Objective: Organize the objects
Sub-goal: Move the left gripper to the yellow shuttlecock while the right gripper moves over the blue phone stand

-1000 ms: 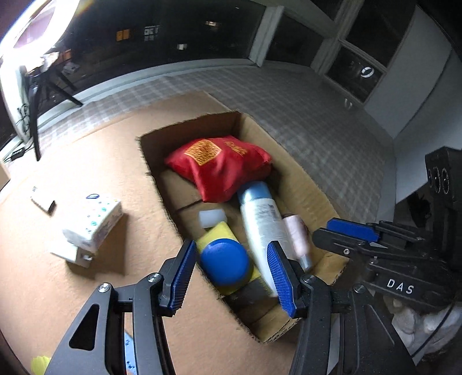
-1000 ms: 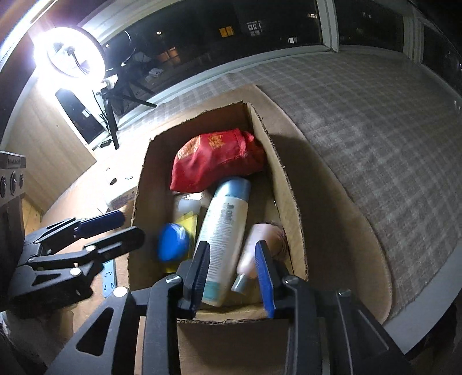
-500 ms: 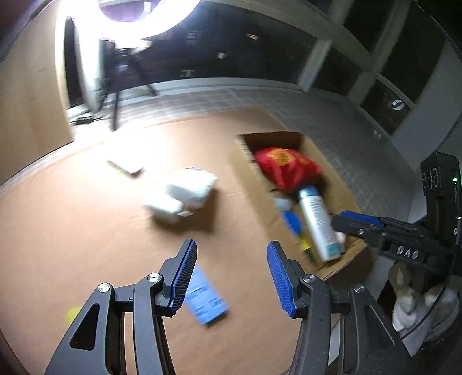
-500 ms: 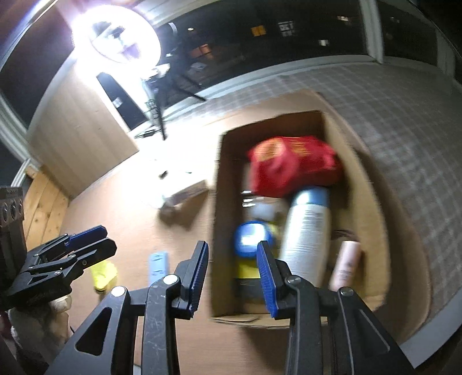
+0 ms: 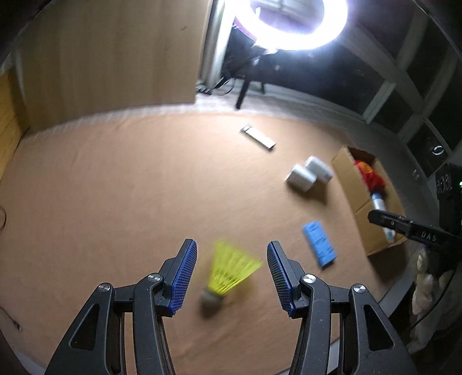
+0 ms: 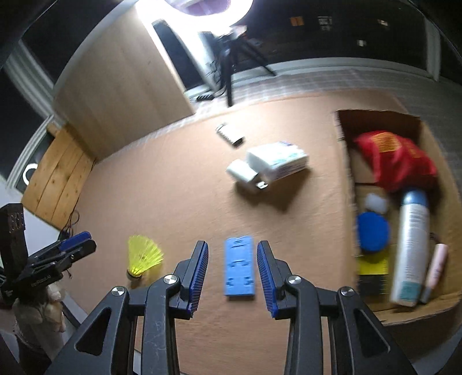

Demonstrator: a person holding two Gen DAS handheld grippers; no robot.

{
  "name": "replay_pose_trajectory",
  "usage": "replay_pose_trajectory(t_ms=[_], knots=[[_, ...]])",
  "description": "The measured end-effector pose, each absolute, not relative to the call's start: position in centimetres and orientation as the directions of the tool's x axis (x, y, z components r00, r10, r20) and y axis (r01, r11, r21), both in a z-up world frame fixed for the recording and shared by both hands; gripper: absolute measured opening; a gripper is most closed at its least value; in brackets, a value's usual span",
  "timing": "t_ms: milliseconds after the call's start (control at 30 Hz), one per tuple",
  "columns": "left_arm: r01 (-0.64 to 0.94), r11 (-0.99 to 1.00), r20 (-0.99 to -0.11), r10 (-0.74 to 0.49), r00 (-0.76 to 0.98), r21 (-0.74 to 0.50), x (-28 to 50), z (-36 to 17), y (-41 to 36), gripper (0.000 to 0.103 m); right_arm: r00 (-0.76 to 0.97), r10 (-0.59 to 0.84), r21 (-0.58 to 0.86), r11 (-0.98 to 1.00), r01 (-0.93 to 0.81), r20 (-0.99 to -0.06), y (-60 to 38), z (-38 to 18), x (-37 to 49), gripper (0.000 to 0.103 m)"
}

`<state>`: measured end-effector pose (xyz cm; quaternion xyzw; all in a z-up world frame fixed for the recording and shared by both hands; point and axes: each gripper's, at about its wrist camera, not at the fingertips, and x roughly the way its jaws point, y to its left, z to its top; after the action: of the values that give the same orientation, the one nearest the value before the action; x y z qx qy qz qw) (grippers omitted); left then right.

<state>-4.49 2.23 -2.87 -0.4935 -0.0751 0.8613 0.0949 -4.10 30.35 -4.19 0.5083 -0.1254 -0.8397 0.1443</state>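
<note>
1. Left gripper (image 5: 232, 275): fingers (image 5: 184, 277) apart and gripping nothing, pads clear of the yellow shuttlecock (image 5: 229, 272) lying blurred on the brown mat (image 5: 115, 187) between them, cork end toward the camera.
2. Right gripper (image 6: 232, 274): fingers (image 6: 199, 274) parted more narrowly, holding nothing, framing the flat blue pack (image 6: 239, 266) flat on the mat between the pads, no contact visible.
3. Beyond the right fingertips: a white tissue pack (image 6: 277, 161) with a small white box (image 6: 241, 173) touching it; farther out, a slim white and dark box (image 6: 231, 134).
4. Right of the right fingers: an open cardboard box (image 6: 346, 161) holding a red bag (image 6: 395, 158), a white spray bottle (image 6: 410, 248), a pink tube (image 6: 436, 265), a blue lid (image 6: 372, 232) over something yellow.
5. Left of the right fingers: the shuttlecock, then the left gripper beyond it.
6. Far ahead of both: a bright ring light (image 5: 297, 26) on a tripod, dark windows behind.
</note>
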Motion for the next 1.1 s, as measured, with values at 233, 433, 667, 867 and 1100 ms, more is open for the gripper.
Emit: replay_pose_trajectory(t_ms=[233,433,667,867,1100], knots=[[-0.111,-0.967,-0.869,0.256,-0.423,-0.231,-3.4,-6.8,1.2,0.054,-0.413,-0.355,0.333,-0.934,0.128,-0.839,27.7,-6.2,-3.7,0.032],[-0.163,-0.962,-0.883,0.265,-0.387,-0.218,-3.7,-9.0,2.9,0.055,-0.363,-0.329,0.332,-0.941,0.057,-0.871,28.8,-8.2,-3.6,0.032],[-0.164,-0.967,-0.9,0.244,-0.362,-0.196,-5.0,-10.6,4.3,0.054,-0.358,-0.33,0.337,-0.94,0.044,-0.874,29.5,-8.6,-3.7,0.037],[-0.166,-0.969,-0.907,0.231,-0.352,-0.182,-5.5,-11.3,5.2,0.055,-0.347,-0.359,0.374,-0.927,0.024,-0.867,30.1,-8.3,-4.6,0.037],[-0.146,-0.969,-0.904,0.239,-0.355,-0.198,-5.9,-11.1,4.9,0.055,-0.366,-0.356,0.359,-0.931,0.063,-0.86,29.4,-8.4,-9.2,0.037]])
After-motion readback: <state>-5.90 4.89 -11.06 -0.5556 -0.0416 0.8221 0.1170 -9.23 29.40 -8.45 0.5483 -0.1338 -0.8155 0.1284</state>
